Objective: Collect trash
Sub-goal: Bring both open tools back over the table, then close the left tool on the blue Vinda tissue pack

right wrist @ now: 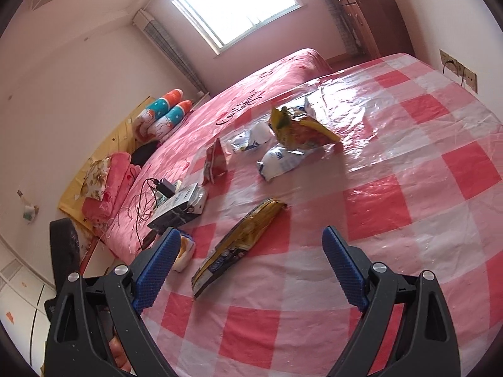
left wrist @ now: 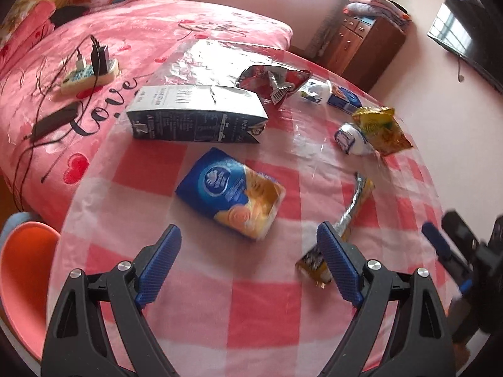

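My left fingers (left wrist: pixel 248 267) stood wide apart and empty above the near part of the table (left wrist: pixel 257 323), whose top was covered by a red-and-white checked cloth under a glossy, wrinkled plastic film. My right fingers (right wrist: pixel 251 267) were likewise spread and held nothing. I judged this wide setting suited to an approach, since the trash pieces differed in width.

Nearest to the right fingers lay a long, flattened yellow wrapper (right wrist: pixel 239 238), foil-lined and creased, pointing away toward the far side. Just right of the left fingers in the left wrist view, the same wrapper (left wrist: pixel 345 216) showed its silver inner face. Directly ahead of the left fingers lay a soft blue-and-yellow tissue pack (left wrist: pixel 231 193), pillow-shaped and smooth, flat on the cloth.

Farther away stood a rectangular dark carton (left wrist: pixel 196 114) on its long side, rigid card with one torn end. To the far right lay a crumpled white-and-blue bag (left wrist: pixel 353 139) touching a puffed yellow snack bag (left wrist: pixel 382 130). Beyond the carton sat an opened red foil bag (left wrist: pixel 270 81) and more crumpled white packaging (left wrist: pixel 316 91).

The trash lay scattered and loose, none yet collected. Left of the table, the bed (left wrist: pixel 151 25) carried a power strip (left wrist: pixel 89 73) with chargers.
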